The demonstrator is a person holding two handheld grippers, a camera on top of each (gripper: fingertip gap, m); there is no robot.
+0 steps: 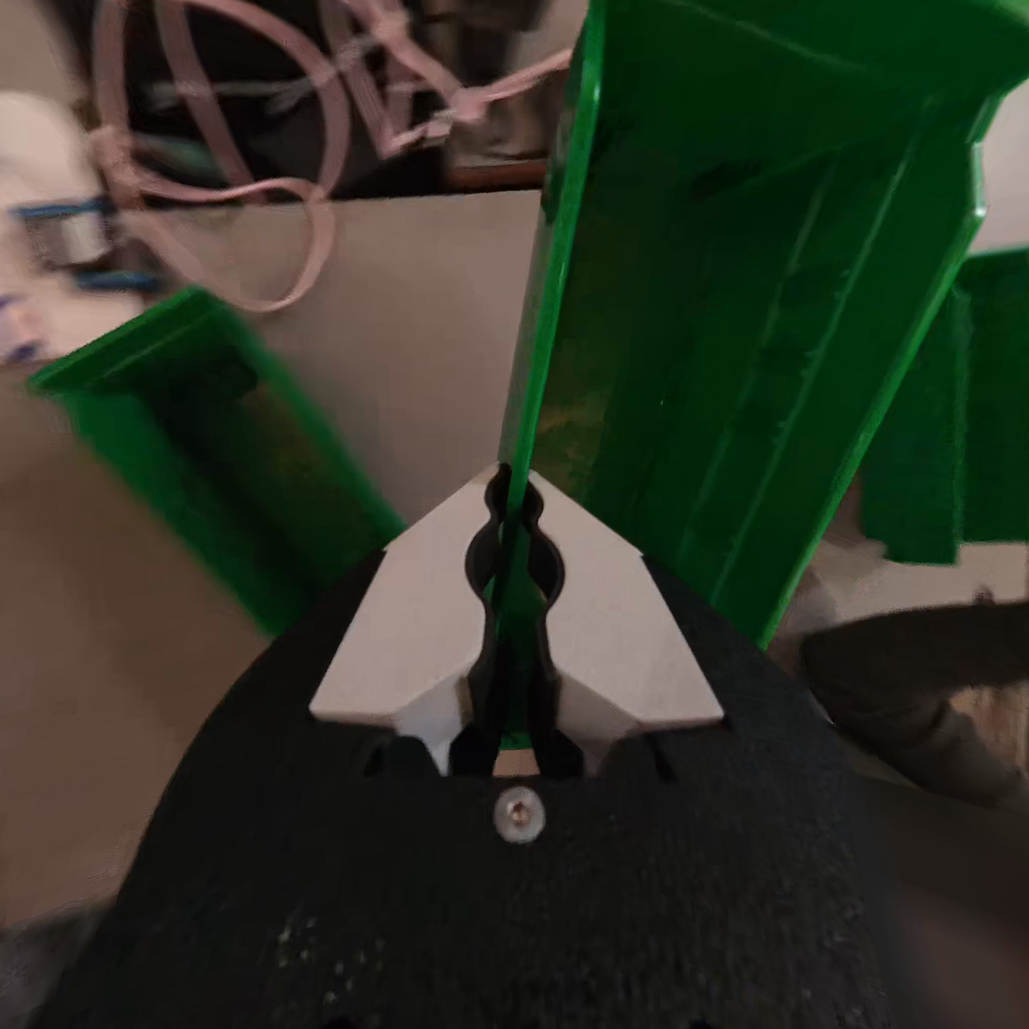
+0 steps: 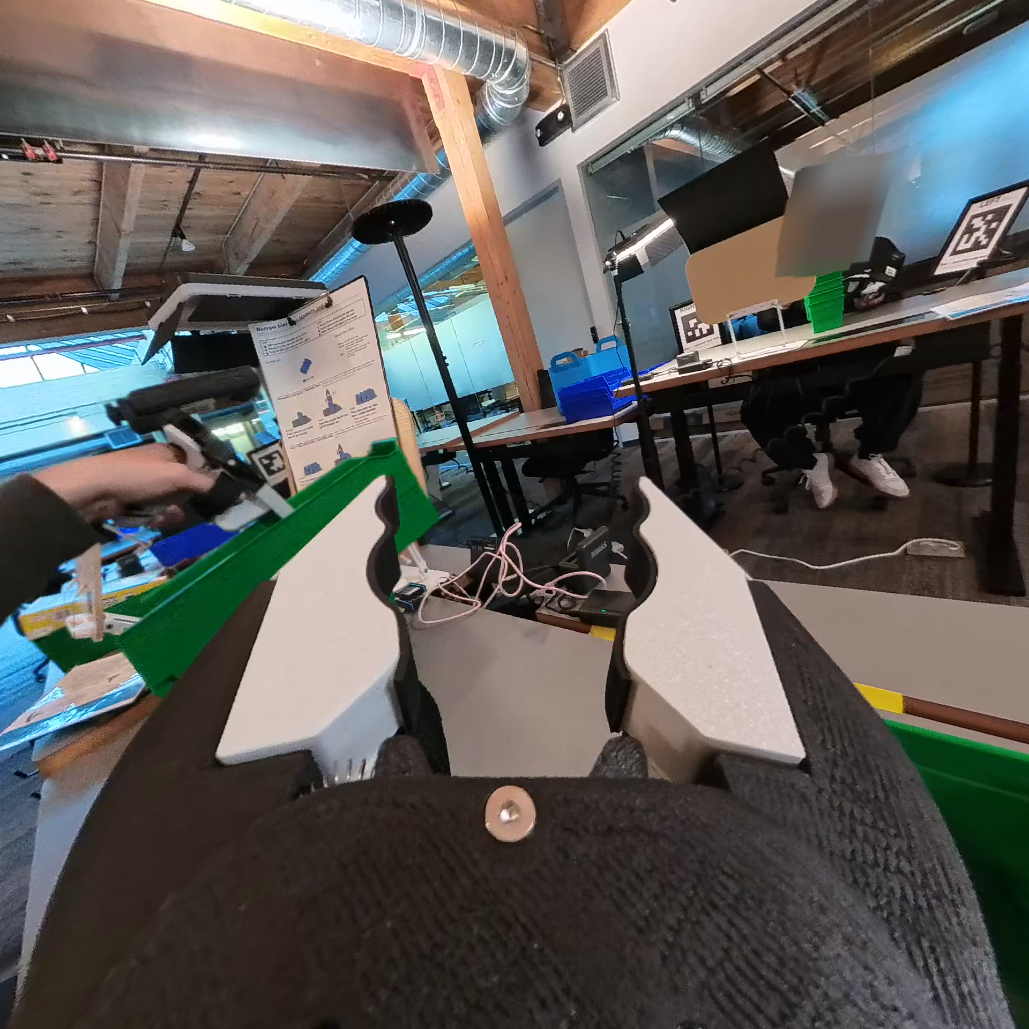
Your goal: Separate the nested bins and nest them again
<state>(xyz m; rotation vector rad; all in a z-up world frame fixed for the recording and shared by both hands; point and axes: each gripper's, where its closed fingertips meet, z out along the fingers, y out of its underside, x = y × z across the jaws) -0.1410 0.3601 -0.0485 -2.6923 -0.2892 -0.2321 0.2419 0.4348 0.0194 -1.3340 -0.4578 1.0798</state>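
My left gripper [image 1: 515, 490] is shut on the side wall of a long narrow green bin [image 1: 751, 278] and holds it lifted, tilted up off the table. The same held bin [image 2: 234, 568] shows in the right wrist view at the left, with the left gripper [image 2: 261, 504] clamped on its rim by a hand. A second green bin [image 1: 206, 434] lies on the table at the left, blurred. A third green bin [image 1: 980, 401] is at the right edge. My right gripper [image 2: 515, 501] is open and empty above the table; a green bin corner [image 2: 969, 807] shows at its lower right.
The grey table [image 1: 390, 312] ends at a far edge with pink cables [image 2: 490, 584] and small devices beyond it. An instruction board [image 2: 323, 390] stands behind the held bin. Desks, blue bins [image 2: 590, 384] and a seated person [image 2: 824, 423] are farther off.
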